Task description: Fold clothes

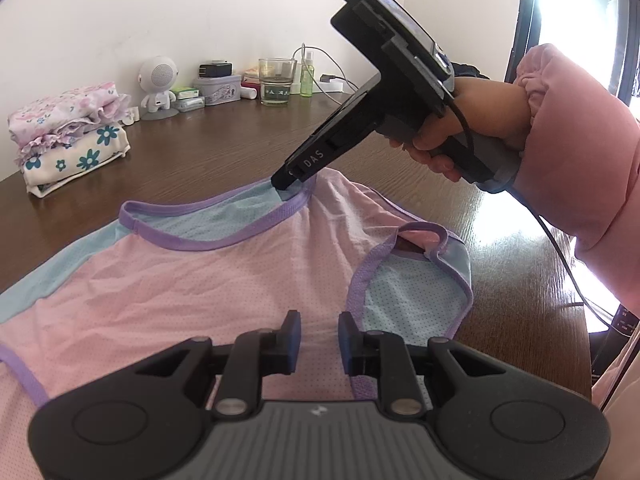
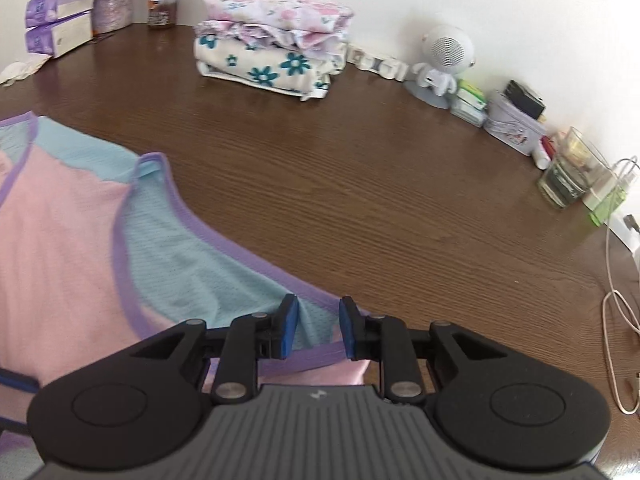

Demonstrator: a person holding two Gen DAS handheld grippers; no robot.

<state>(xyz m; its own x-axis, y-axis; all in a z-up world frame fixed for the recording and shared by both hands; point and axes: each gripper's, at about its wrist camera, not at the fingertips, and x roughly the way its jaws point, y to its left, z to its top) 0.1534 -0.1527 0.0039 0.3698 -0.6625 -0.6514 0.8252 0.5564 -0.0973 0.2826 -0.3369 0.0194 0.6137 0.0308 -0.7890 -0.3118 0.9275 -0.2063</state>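
A pink sleeveless top [image 1: 200, 280] with light-blue mesh panels and purple trim lies spread on the brown wooden table [image 1: 224, 148]. My left gripper [image 1: 319, 340] hovers open above its near pink part, beside the right armhole [image 1: 412, 292], with nothing between the fingers. A hand in a pink sleeve [image 1: 580, 152] holds my right gripper [image 1: 285, 183], whose tip rests on the top's far shoulder at the neckline trim. In the right wrist view, my right gripper [image 2: 319, 328] stands open, with the blue mesh and purple trim of the top [image 2: 60, 240] lying between its blue pads.
A stack of folded floral clothes [image 1: 68, 136] [image 2: 272, 52] sits at the back by the wall. Along the wall stand a white robot-shaped speaker [image 1: 158, 84], a tin box [image 1: 220, 88], a glass [image 1: 276, 82] and a charger cable [image 2: 616, 312]. Tissue packs [image 2: 52, 28] lie far left.
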